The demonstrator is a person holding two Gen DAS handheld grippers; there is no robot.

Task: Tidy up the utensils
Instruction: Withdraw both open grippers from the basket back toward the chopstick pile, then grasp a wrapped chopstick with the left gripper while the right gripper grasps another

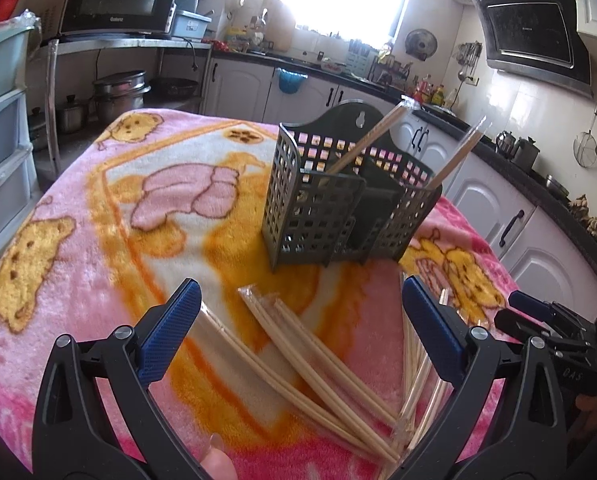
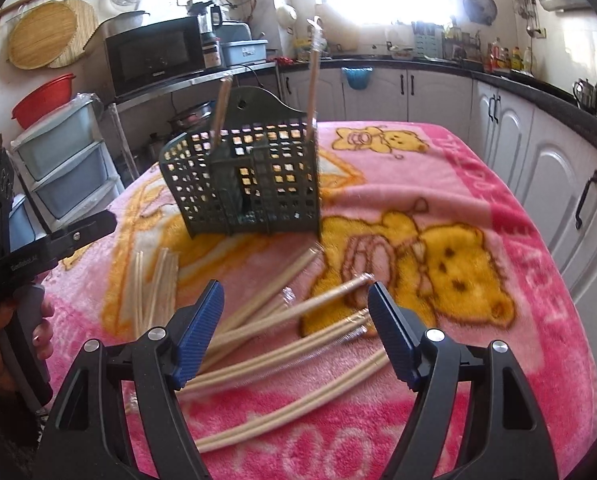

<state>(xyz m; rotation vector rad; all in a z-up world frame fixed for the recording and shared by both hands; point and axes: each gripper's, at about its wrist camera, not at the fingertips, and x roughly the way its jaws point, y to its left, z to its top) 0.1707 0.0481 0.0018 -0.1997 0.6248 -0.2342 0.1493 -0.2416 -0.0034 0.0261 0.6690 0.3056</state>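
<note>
Left gripper [image 1: 300, 334]: jaws spread wide and empty, hanging over the near pile; nothing sits against the blue pads, as far as the left wrist view shows.
Right gripper [image 2: 296, 330]: jaws likewise spread, holding nothing; a few wrapped pairs lie on the cloth below the gap, untouched.
Loose chopsticks [image 1: 322, 376]: several pairs in clear sleeves lie scattered at crossing angles on the near part of the pink blanket [image 1: 78, 280], between both grippers and the holder. A further small bundle [image 2: 154, 284] lies to the left in the right wrist view.
Holder [image 1: 338, 200]: dark perforated caddy with compartments, standing upright farther back, at about mid-table.
Stowed chopsticks [image 1: 368, 140]: two wrapped pairs lean in the holder, one toward each end.
Progress: early, I judge; two pairs are in, most remain on the blanket.
Remaining: each loose pair needs picking up and dropping into a compartment.
</note>
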